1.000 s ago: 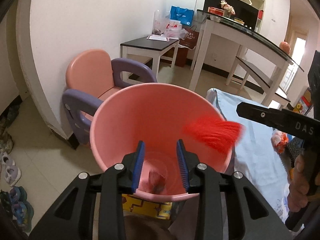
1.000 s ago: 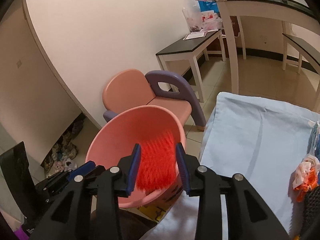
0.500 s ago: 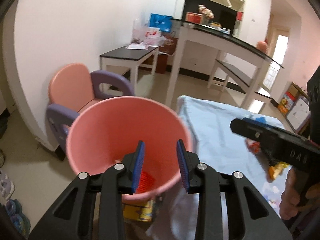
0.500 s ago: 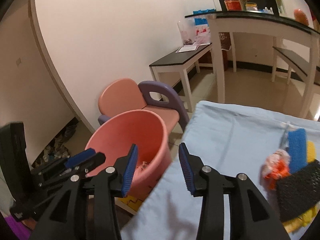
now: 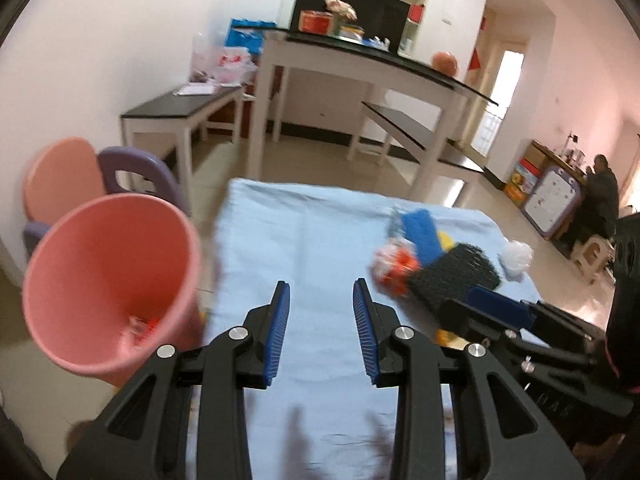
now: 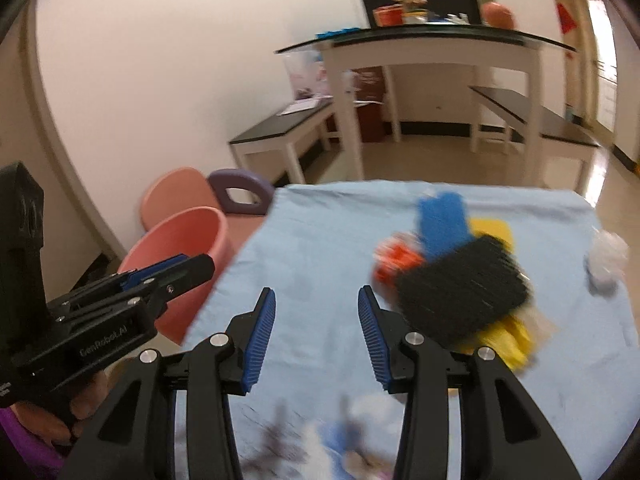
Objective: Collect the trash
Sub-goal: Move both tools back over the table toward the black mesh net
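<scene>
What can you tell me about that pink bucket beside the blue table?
The pink bucket looks like smooth plastic, round, with a wide open mouth that narrows toward the bottom. It appears tipped toward the left camera, so its inside shows, with a few small scraps, some red, at the bottom. It sits off the left edge of the blue cloth, in front of a pink and purple child's chair. Neither gripper touches it.

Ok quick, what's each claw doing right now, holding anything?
Left claw: open, holding nothing.
Right claw: open, holding nothing.
</scene>
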